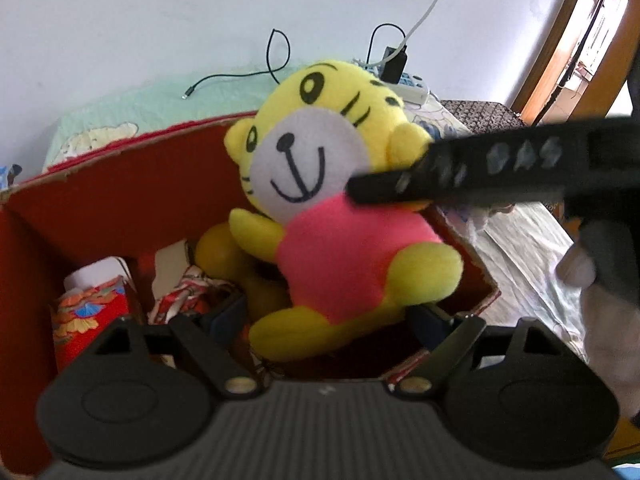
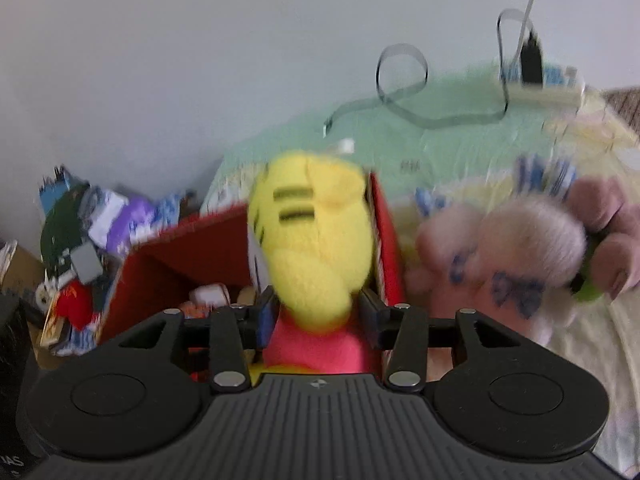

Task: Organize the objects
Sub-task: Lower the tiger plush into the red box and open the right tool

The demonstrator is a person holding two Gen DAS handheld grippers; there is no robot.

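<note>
Plainly risky: tiger (image 1: pixel 320 200) half over box (image 1: pixel 100 200) rim; right gripper (image 2: pixel 316 312) jaws spread beside it, left gripper (image 1: pixel 328 320) spread too; could topple out.

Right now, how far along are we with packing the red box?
Done: a patterned packet and yellow round things sit in the red box. In hand: the tiger plush stands over the box's corner between the left gripper and right gripper; whether either grips it is unclear. Left: a pink plush lies outside it.
</note>
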